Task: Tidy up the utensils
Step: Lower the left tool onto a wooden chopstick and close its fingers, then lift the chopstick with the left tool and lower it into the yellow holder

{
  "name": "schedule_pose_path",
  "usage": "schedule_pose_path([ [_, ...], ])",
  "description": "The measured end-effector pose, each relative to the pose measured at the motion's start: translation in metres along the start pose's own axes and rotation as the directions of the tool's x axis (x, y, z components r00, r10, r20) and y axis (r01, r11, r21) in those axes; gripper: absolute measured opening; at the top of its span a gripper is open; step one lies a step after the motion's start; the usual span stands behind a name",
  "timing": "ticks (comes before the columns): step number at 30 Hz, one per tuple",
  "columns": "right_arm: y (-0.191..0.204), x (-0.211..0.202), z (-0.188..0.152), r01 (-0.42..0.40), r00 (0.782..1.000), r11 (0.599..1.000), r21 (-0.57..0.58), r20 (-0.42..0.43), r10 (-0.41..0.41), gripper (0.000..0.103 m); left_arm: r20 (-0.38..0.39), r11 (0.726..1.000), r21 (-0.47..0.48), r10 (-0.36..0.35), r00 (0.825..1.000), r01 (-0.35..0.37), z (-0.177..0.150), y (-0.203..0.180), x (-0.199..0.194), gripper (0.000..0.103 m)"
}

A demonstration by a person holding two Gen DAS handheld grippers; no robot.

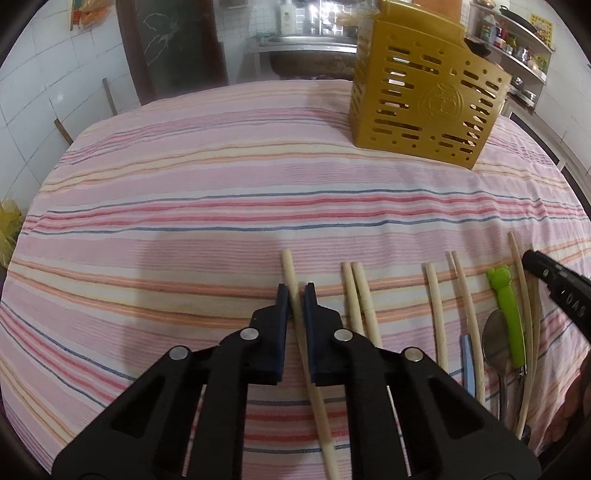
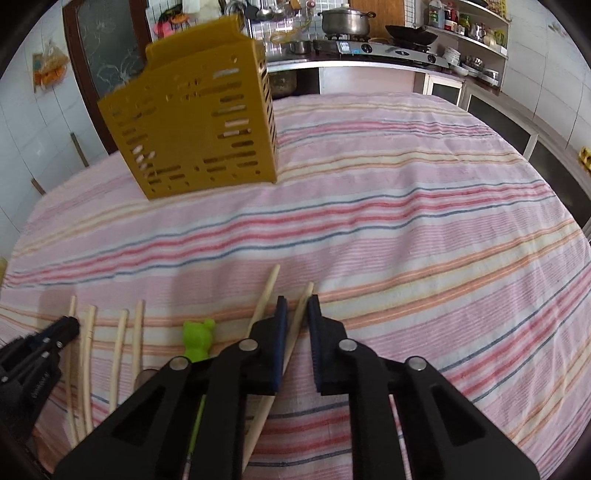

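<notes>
Several pale chopsticks lie in a row on the striped cloth near its front edge. My left gripper (image 1: 296, 295) is shut on the leftmost chopstick (image 1: 290, 269), which runs lengthwise between the blue pads. My right gripper (image 2: 298, 306) is shut on another chopstick (image 2: 304, 299) at the right end of the row; it crosses the pads at a slant. A second chopstick (image 2: 267, 288) lies just left of it. A green-handled spoon (image 1: 508, 314) rests among the chopsticks, its green top (image 2: 199, 334) showing in the right wrist view. The gold slotted utensil holder (image 1: 424, 103) stands upright at the back.
A striped pink cloth (image 1: 184, 206) covers the table. A small blue item (image 1: 467, 362) lies beside the spoon. Behind the table are a sink, a stove with a pot (image 2: 345, 20) and shelves of kitchenware. The holder (image 2: 192, 122) stands well beyond the row.
</notes>
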State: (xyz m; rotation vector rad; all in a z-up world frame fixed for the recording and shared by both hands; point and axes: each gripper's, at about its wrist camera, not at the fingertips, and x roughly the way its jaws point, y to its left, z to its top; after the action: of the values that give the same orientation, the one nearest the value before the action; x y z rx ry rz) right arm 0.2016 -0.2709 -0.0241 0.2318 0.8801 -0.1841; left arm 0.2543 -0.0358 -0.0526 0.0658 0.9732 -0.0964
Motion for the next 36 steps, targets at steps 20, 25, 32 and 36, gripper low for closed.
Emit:
schedule_pose_path([
  [20, -0.023, -0.101, 0.016, -0.124, 0.916, 0.992, -0.020, 0.381, 0.123, 0.007, 0.320, 0.998, -0.029, -0.036, 0.947, 0.048, 0.005, 0.014, -0.107, 0.005],
  [25, -0.014, -0.121, 0.023, -0.095, 0.888, 0.993, -0.069, 0.445, 0.116, 0.006, 0.385, 0.998, -0.022, -0.045, 0.922, 0.058, 0.024, 0.017, -0.132, 0.005],
  [32, -0.013, -0.140, 0.043, -0.095, 0.853, 0.992, -0.083, 0.507, 0.124, 0.006, 0.484, 0.998, 0.034, -0.058, 0.873, 0.048, 0.051, 0.005, -0.163, 0.005],
  [36, -0.009, -0.149, 0.059, -0.093, 0.832, 0.992, -0.087, 0.540, 0.125, 0.006, 0.531, 0.998, 0.044, -0.069, 0.844, 0.054, 0.070, -0.001, -0.179, 0.005],
])
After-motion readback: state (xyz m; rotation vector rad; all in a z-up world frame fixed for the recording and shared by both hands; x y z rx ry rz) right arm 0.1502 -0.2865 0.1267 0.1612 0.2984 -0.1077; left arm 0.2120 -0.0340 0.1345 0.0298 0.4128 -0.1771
